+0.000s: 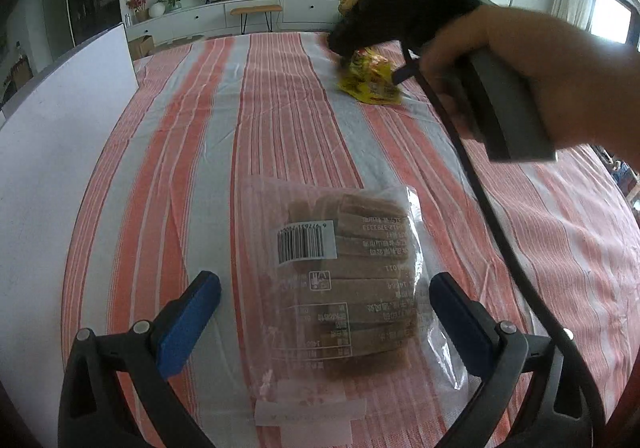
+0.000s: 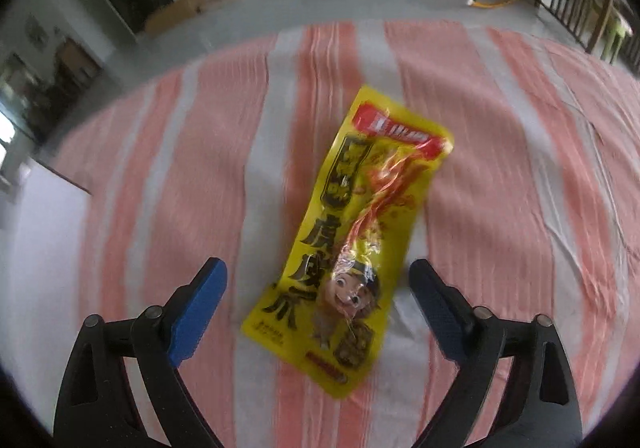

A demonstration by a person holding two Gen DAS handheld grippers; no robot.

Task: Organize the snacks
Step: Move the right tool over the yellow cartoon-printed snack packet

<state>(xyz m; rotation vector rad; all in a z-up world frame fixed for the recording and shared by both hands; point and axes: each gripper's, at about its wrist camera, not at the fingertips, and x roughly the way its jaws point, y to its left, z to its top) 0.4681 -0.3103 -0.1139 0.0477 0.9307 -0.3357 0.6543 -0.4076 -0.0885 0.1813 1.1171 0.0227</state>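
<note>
Left hand-held gripper (image 1: 325, 296): fingers spread either side of the clear biscuit bag (image 1: 344, 288), lying flat on the striped bench (image 1: 168, 152), ready to close. Right hand-held gripper (image 2: 318, 280): fingers spread, straddling the yellow snack packet (image 2: 348, 240), farther along the bench, unpinched

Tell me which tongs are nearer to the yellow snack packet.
Right. The right tongs are open around the yellow snack packet, which lies between the fingers. The left tongs are farther back, open around the clear biscuit bag.
</note>
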